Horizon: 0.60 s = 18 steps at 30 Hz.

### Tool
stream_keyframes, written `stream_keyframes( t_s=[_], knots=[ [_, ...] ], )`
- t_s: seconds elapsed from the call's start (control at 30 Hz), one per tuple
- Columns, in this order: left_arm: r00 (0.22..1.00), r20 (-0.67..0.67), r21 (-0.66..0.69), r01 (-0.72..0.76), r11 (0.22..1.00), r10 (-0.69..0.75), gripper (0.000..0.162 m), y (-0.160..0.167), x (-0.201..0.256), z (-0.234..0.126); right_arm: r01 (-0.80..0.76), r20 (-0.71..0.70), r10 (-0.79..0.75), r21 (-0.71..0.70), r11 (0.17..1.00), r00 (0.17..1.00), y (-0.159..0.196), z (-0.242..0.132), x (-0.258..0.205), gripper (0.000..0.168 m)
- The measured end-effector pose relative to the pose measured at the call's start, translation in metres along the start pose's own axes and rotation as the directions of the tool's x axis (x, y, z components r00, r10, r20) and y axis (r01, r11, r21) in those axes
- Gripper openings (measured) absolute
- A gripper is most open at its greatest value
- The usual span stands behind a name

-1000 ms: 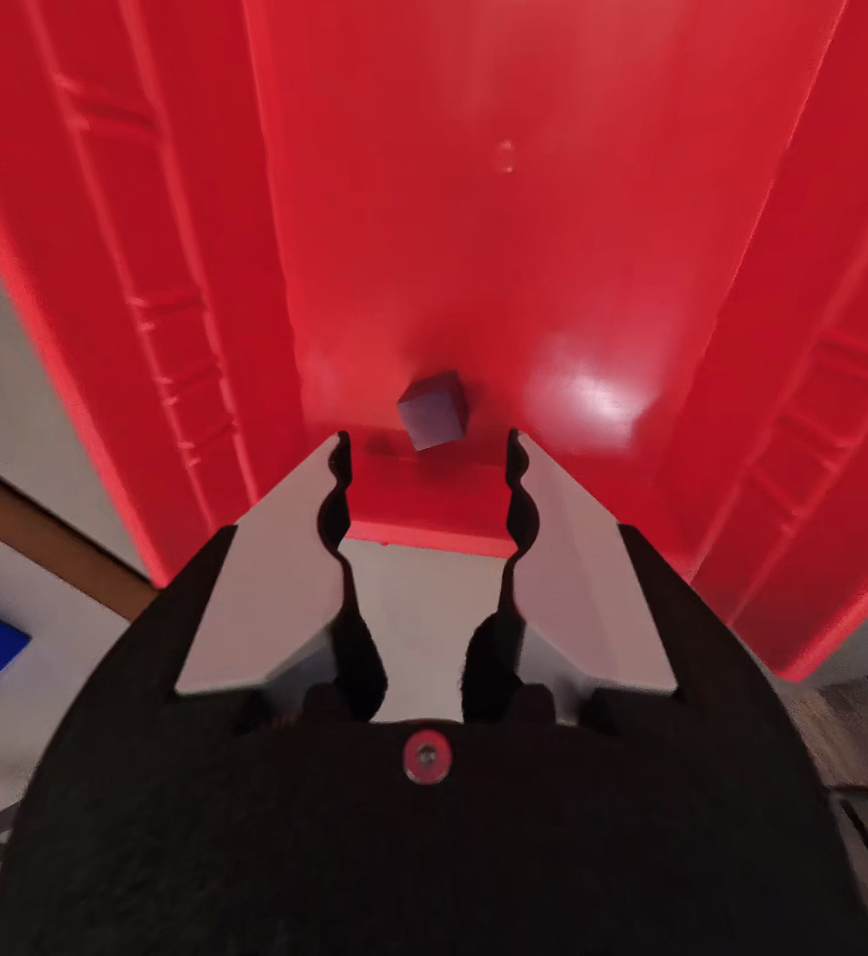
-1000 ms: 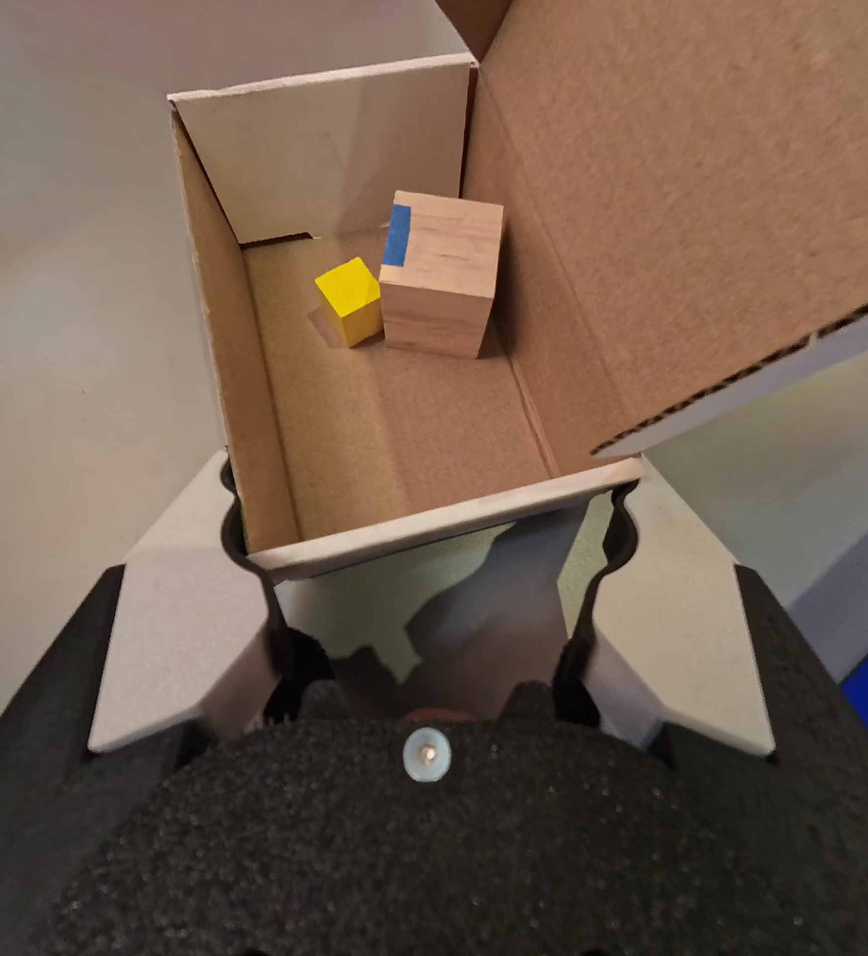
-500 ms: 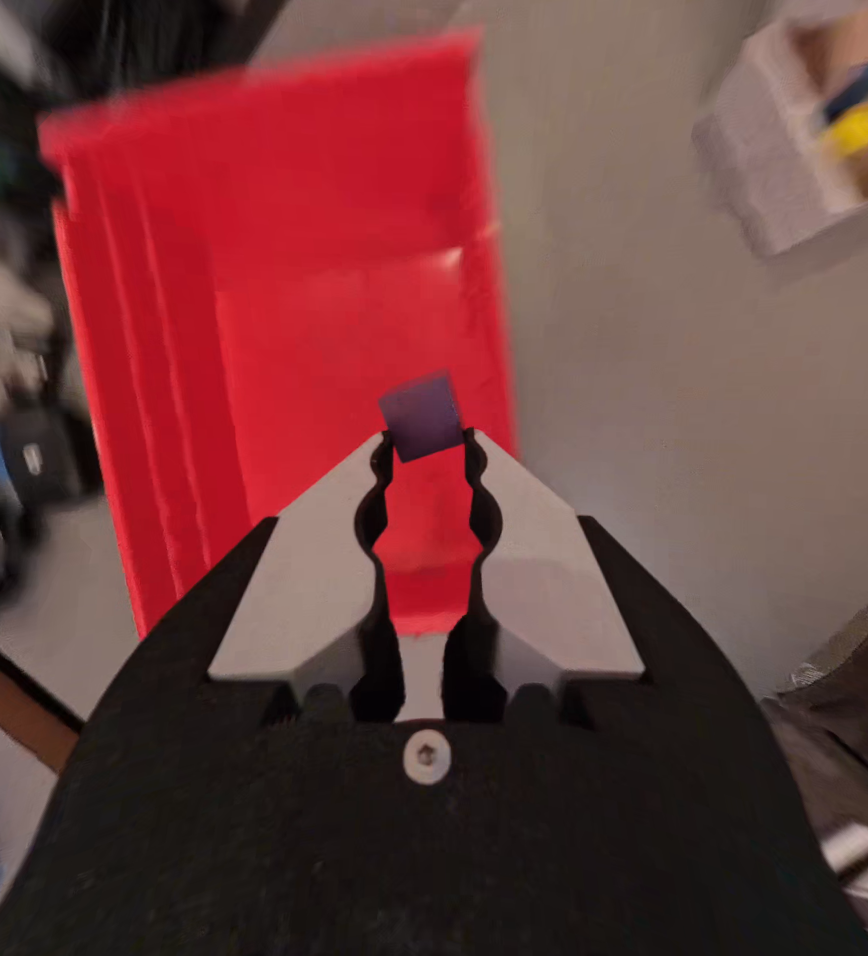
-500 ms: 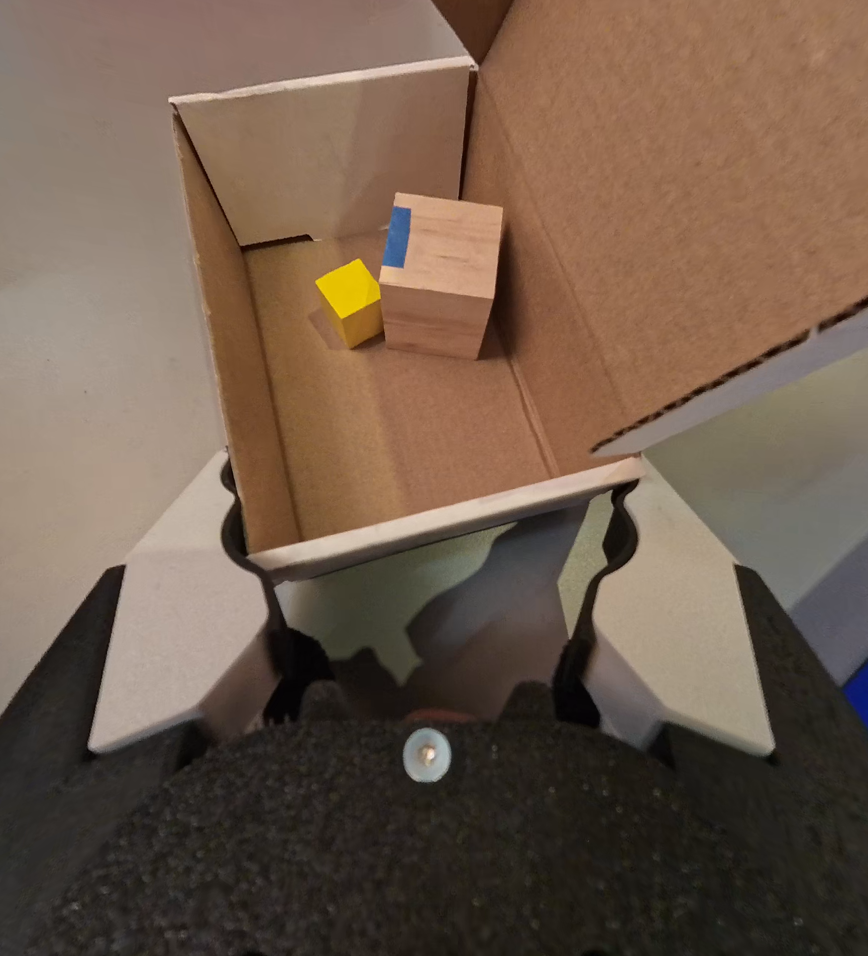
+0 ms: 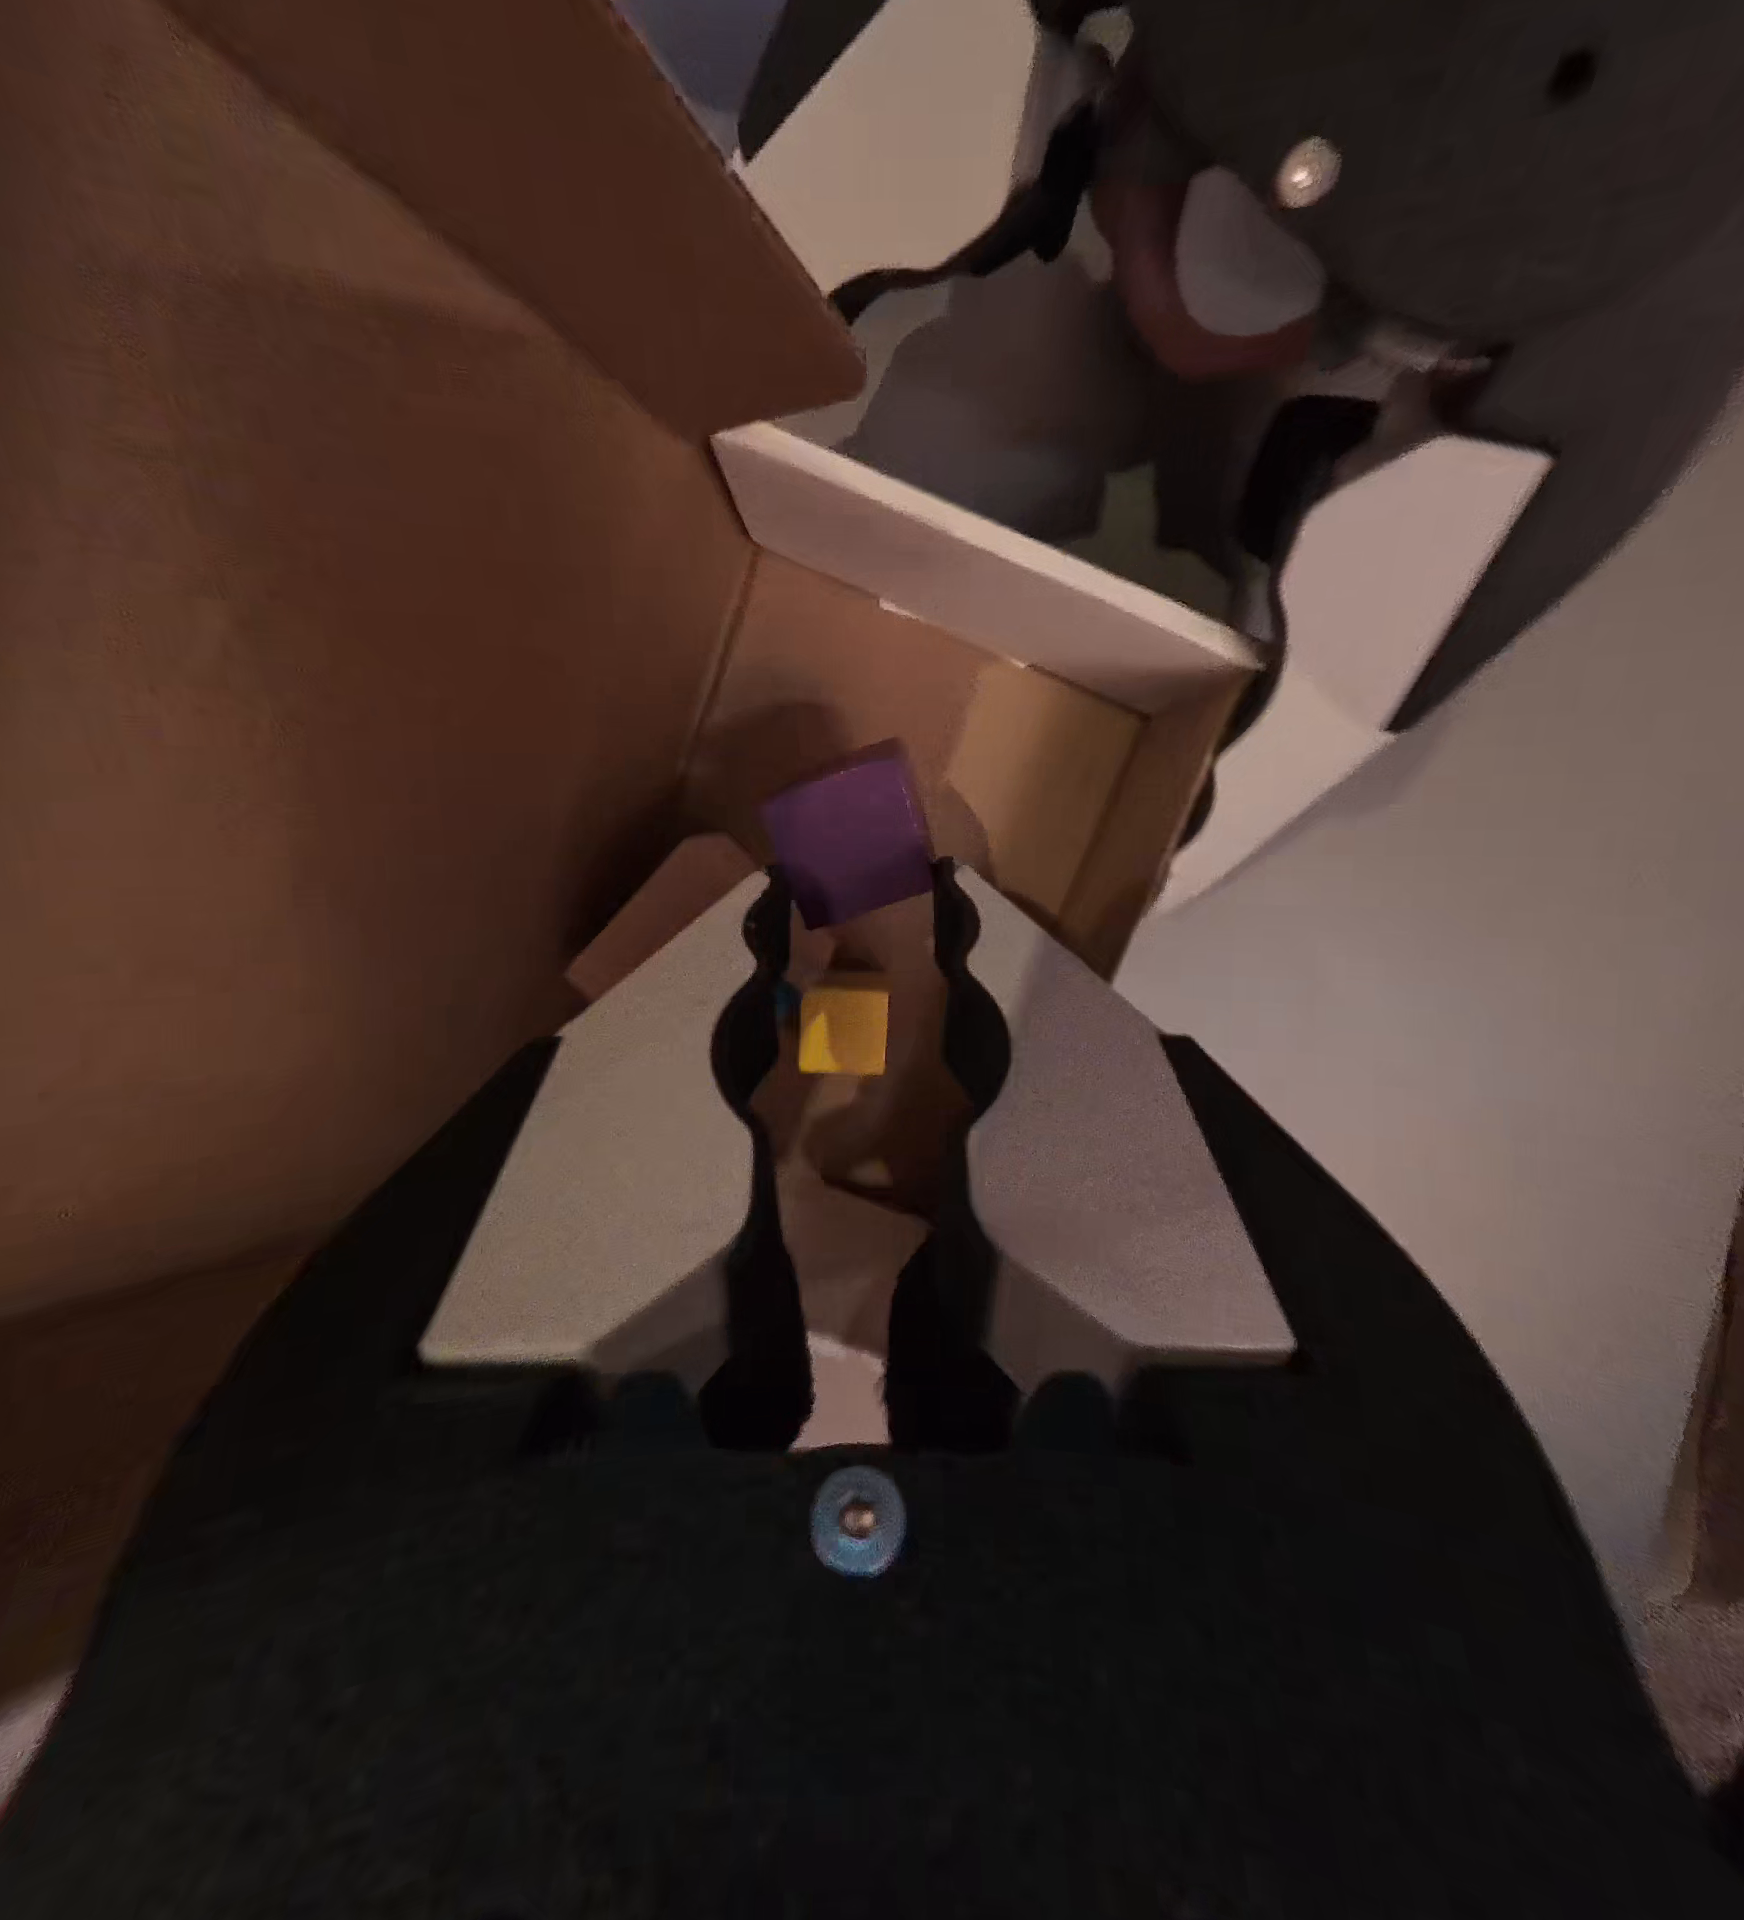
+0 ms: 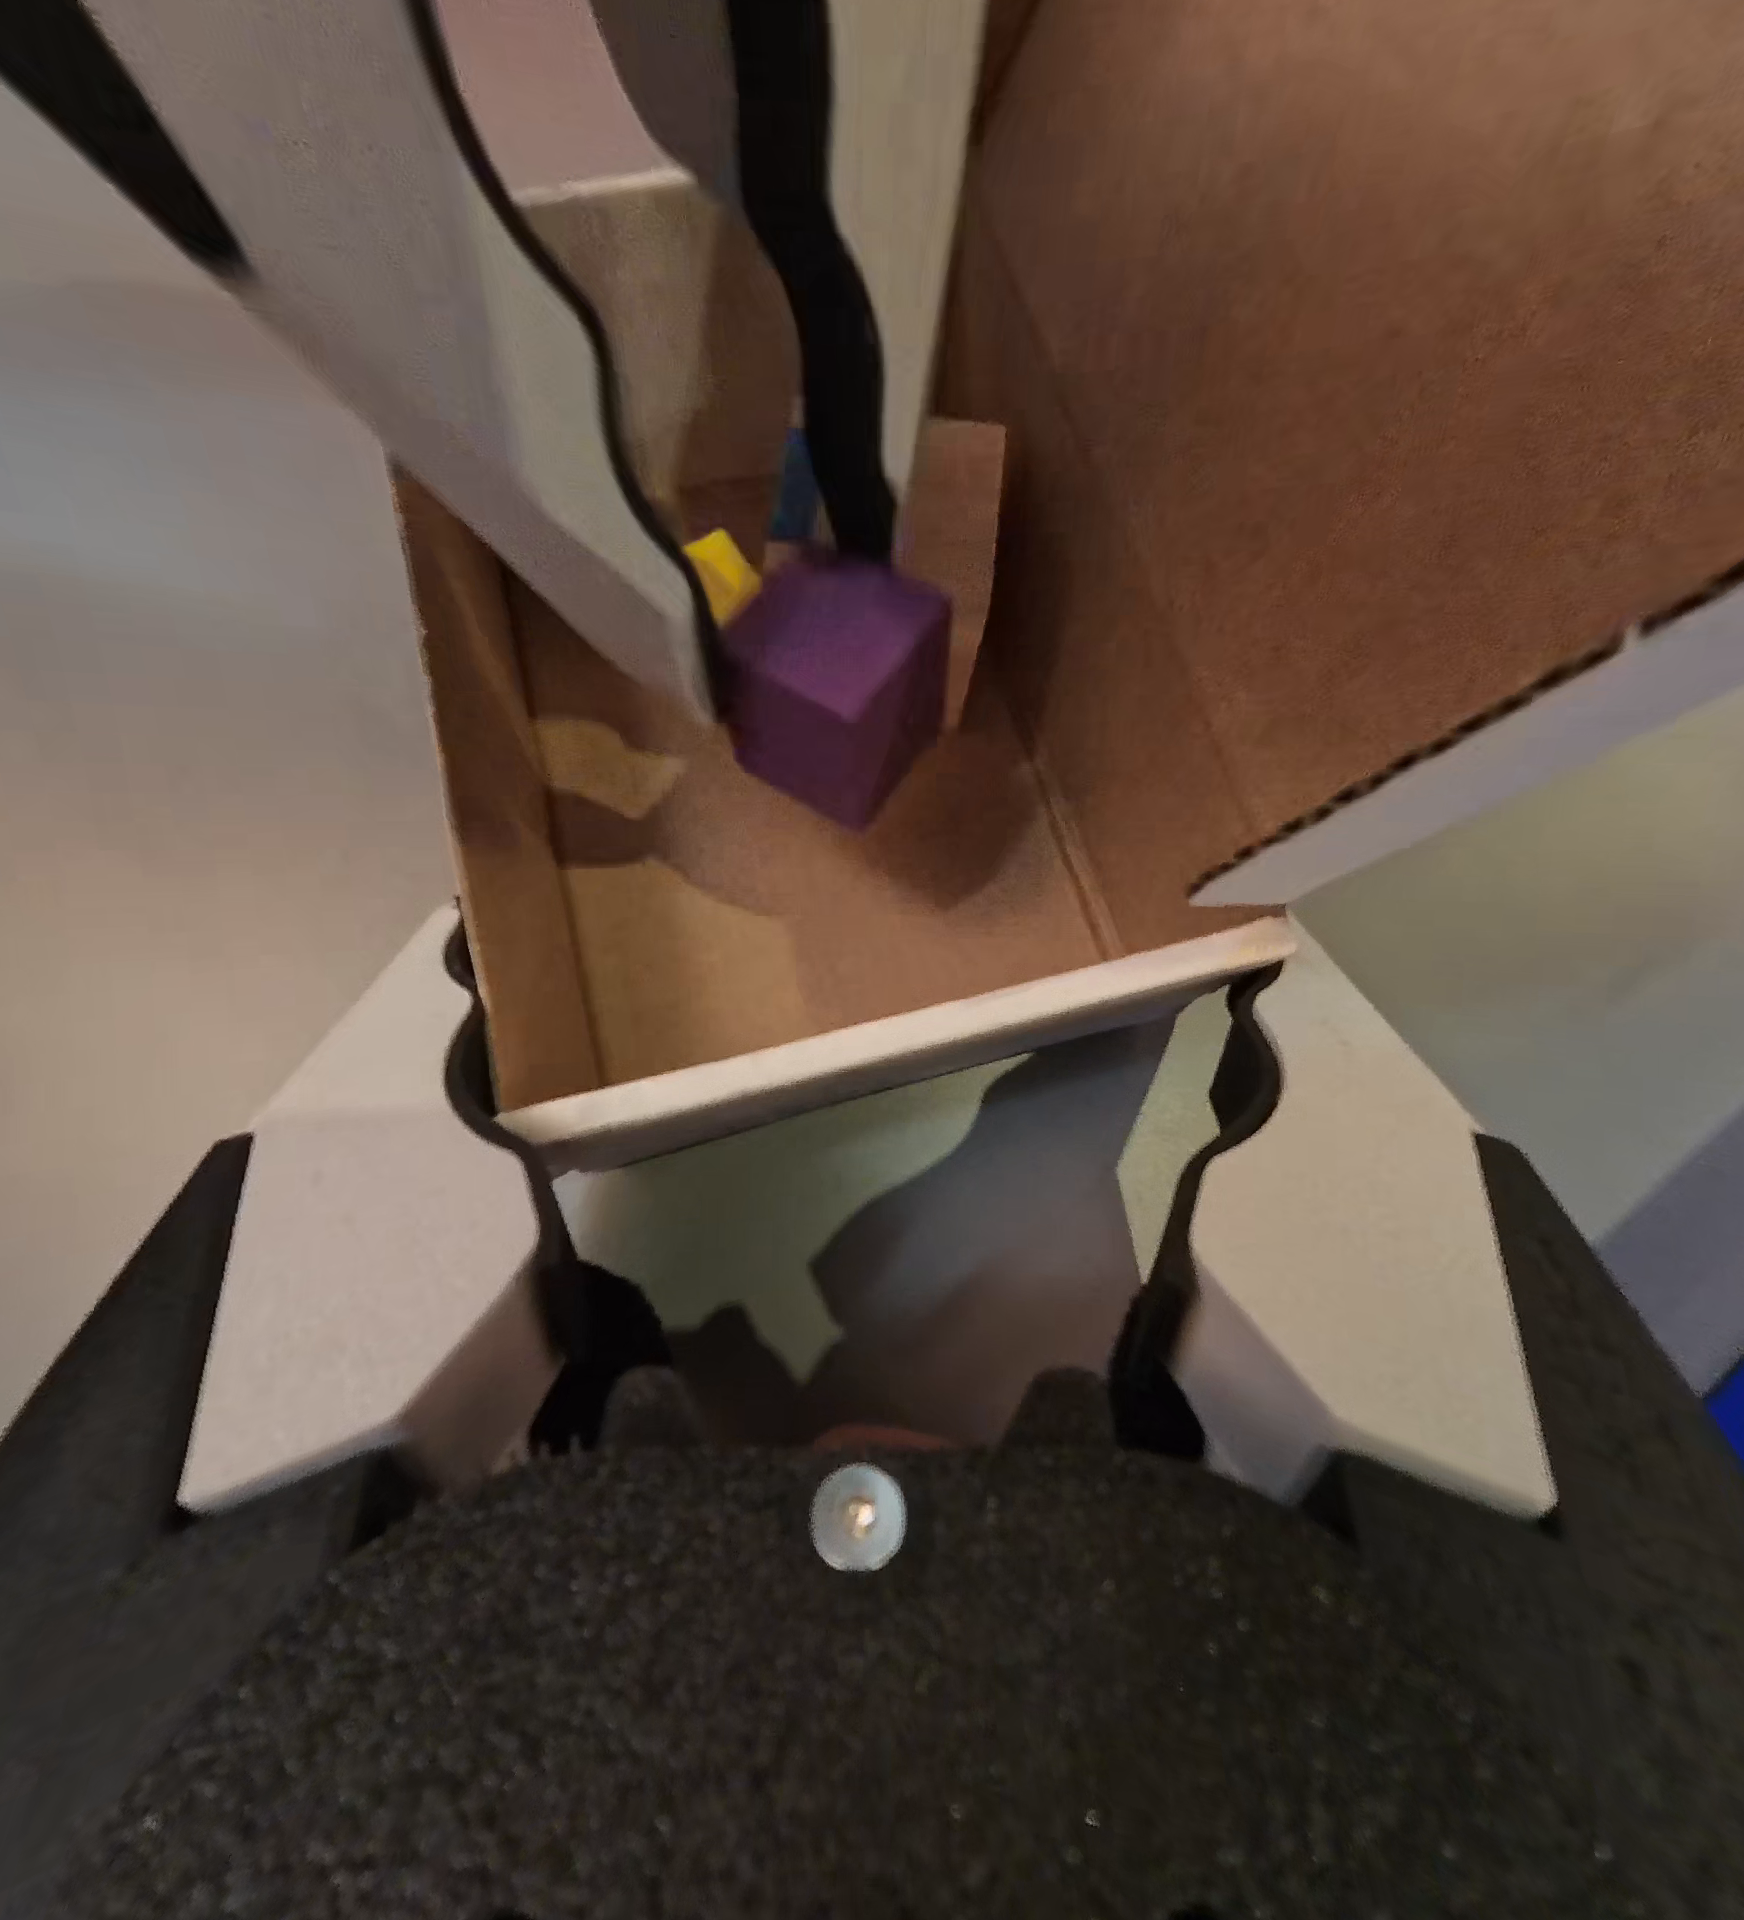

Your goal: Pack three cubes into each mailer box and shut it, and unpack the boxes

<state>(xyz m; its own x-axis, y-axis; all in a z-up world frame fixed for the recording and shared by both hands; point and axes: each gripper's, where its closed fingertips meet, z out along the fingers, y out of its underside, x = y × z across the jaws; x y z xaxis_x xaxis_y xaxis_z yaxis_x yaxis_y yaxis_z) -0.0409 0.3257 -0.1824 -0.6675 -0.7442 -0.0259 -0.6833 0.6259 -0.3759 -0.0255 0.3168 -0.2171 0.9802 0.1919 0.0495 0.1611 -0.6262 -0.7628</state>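
A: What is held by the left gripper (image 5: 852, 883)?

B: A purple cube (image 5: 847, 844) is clamped between its fingertips. In the right wrist view the same gripper (image 6: 795, 613) is seen reaching down from the top into the open mailer box (image 6: 847, 1081), and the purple cube (image 6: 837, 686) is carried low inside it, over the cardboard floor. Whether the floor is touched by the cube cannot be told.

A: And the right gripper (image 6: 863, 1039)?

B: Its fingers are spread wide and set against the two outer sides of the box at the near wall, so the box is gripped across its width. In the left wrist view it (image 5: 1252, 582) is seen blurred at the far end of the box (image 5: 1003, 582).

A: What else is in the box?

B: A small yellow cube (image 6: 720, 566) is seen at the far end, just behind the purple one, partly hidden by a finger. In the left wrist view the yellow cube (image 5: 842, 1029) shows in the gap between the fingers. A bit of blue (image 6: 797, 499) is seen behind, beside a pale wooden surface; its shape is mostly covered.

A: And the lid?

B: The brown lid flap (image 6: 1367, 416) is standing open on the right side of the box. The box is resting on a pale table (image 6: 120, 727).
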Motion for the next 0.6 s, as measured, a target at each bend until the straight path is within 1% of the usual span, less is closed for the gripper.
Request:
stream_keyframes(
  t_s=[0.03, 0.2, 0.3, 0.33, 0.37, 0.43, 0.47, 0.53, 0.6],
  knots=[
    [1.0, 0.001, -0.024, -0.003, 1.0, 0.004, 0.025, 0.0, -0.001, 0.008, -0.002, 0.001, 0.002, 0.002, 1.0, 1.0, 0.0, 0.0, 0.0, 0.138],
    [0.999, 0.035, -0.11, -0.017, 0.994, 0.021, 0.026, 0.004, -0.001, 0.032, -0.006, 0.006, 0.006, 0.003, 1.0, 1.0, 0.0, 0.0, 0.0, 0.138],
    [0.999, 0.031, -0.094, -0.009, 0.996, 0.012, 0.026, 0.002, 0.002, 0.035, -0.007, 0.01, 0.007, 0.007, 1.0, 1.0, 0.0, 0.0, 0.0, 0.138],
    [0.999, 0.033, -0.089, -0.004, 0.996, 0.007, 0.028, 0.003, 0.003, 0.034, -0.007, 0.011, 0.007, 0.003, 1.0, 1.0, 0.0, -0.001, 0.0, 0.138],
    [0.999, 0.041, -0.076, 0.006, 0.997, -0.003, 0.037, 0.002, 0.003, 0.032, -0.008, 0.012, 0.008, 0.005, 1.0, 1.0, 0.0, -0.001, 0.0, 0.138],
    [0.999, 0.041, -0.018, 0.037, 0.999, -0.036, 0.047, 0.0, 0.008, 0.018, -0.011, 0.021, 0.011, 0.018, 1.0, 1.0, -0.001, -0.001, 0.0, 0.138],
    [0.997, 0.046, 0.04, 0.054, 0.998, -0.056, 0.051, -0.004, 0.01, 0.005, -0.006, 0.03, 0.005, 0.025, 1.0, 1.0, -0.001, -0.001, -0.001, 0.139],
    [0.993, 0.035, 0.205, 0.103, 0.973, -0.113, 0.058, -0.013, 0.015, -0.028, 0.011, 0.009, -0.011, 0.014, 1.0, 1.0, 0.003, -0.007, 0.004, 0.139],
    [0.983, 0.012, 0.365, 0.167, 0.916, -0.184, 0.068, -0.013, 0.02, -0.066, -0.008, -0.04, 0.01, 0.048, 0.999, 0.999, -0.002, -0.022, 0.013, 0.139]
  ],
)
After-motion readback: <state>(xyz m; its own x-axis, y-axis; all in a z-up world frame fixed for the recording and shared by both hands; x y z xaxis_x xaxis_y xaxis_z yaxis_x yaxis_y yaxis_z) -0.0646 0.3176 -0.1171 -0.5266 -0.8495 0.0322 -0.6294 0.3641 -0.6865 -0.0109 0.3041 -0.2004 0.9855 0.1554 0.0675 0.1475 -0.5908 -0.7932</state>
